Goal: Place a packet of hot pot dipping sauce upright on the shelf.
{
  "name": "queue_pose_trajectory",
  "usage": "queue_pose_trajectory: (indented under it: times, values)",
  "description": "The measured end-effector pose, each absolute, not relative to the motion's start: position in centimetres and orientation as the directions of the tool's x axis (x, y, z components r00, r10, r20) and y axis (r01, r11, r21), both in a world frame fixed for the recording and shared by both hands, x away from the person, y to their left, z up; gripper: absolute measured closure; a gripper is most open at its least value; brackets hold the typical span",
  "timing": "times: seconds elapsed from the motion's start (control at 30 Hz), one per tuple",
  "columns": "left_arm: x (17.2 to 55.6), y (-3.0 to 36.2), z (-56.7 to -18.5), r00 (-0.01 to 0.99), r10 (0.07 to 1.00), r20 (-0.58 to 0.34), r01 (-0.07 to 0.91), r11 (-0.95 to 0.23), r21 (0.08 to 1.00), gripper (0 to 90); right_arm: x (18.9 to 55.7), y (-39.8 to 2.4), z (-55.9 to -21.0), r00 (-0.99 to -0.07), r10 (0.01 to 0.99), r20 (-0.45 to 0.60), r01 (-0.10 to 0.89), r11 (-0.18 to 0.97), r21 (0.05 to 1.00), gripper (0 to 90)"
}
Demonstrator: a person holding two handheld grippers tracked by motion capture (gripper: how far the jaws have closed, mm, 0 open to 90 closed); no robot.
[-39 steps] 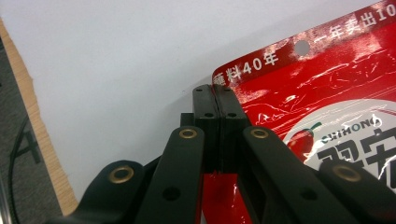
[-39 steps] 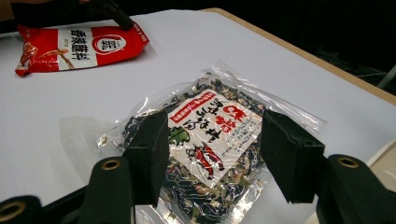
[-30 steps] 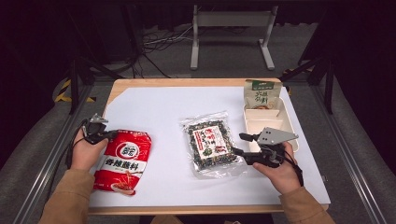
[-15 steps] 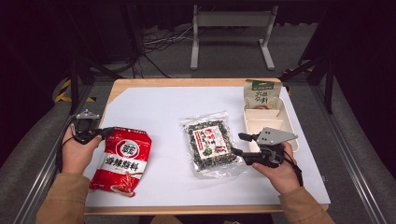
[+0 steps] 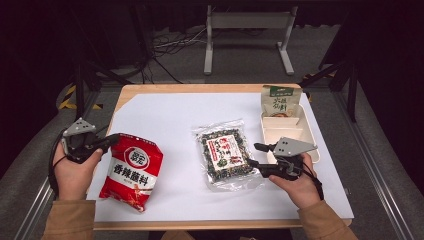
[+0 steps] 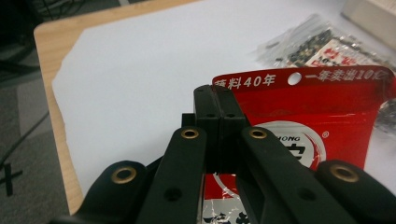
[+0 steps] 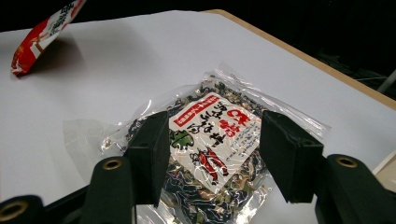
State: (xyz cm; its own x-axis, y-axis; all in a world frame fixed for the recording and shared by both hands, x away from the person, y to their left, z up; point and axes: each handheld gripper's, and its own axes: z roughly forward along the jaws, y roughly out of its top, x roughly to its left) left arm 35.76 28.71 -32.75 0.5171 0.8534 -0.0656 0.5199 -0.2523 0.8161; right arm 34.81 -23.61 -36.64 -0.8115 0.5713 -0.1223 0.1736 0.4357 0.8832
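Observation:
A red seasoning packet [image 5: 132, 170] hangs tilted over the left of the white sheet, its top end raised and its bottom end low near the front. My left gripper [image 5: 116, 139] is shut on the packet's top left corner; in the left gripper view the jaws [image 6: 218, 100] meet against the red packet [image 6: 322, 112]. A clear packet of dark dried food [image 5: 227, 154] lies flat at the middle. My right gripper [image 5: 253, 154] stands open at its right edge, and in the right gripper view the gripper [image 7: 217, 140] straddles the clear packet [image 7: 210, 116] without pressing it.
A cream tray [image 5: 300, 131] with compartments sits at the right of the table, behind my right hand. A green pouch [image 5: 280, 101] leans at its far end. The white sheet [image 5: 175, 115] covers most of the wooden tabletop.
My left hand has risen and drawn left, lifting the red packet's top end off the sheet. The right hand and the clear packet have stayed put.

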Motion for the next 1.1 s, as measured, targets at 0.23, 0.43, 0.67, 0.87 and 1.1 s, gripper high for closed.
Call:
queue_pose_trajectory:
  times: [0.23,0.43,0.67,0.87,1.1]
  values:
    - [34.2,28.7,-31.8,0.547,0.834,-0.069,0.463,-0.233,0.855,90.0,34.5,-23.3,-36.5,-0.818,0.562,-0.122,0.171,0.441,0.881,44.1]
    - [33.3,29.0,-31.2,0.580,0.809,-0.092,0.425,-0.205,0.882,90.0,34.0,-22.4,-36.1,-0.832,0.540,-0.127,0.154,0.444,0.883,44.2]
    - [31.9,28.5,-30.2,0.657,0.752,-0.048,0.339,-0.238,0.910,90.0,33.7,-21.6,-35.7,-0.844,0.519,-0.133,0.133,0.444,0.886,44.2]
    - [30.7,27.7,-29.3,0.707,0.707,-0.020,0.278,-0.252,0.927,90.0,33.6,-20.6,-35.1,-0.857,0.494,-0.143,0.106,0.443,0.890,44.2]
    - [30.3,26.4,-29.0,0.724,0.690,0.013,0.238,-0.268,0.933,90.0,34.3,-19.3,-34.5,-0.873,0.468,-0.137,0.096,0.441,0.892,44.2]
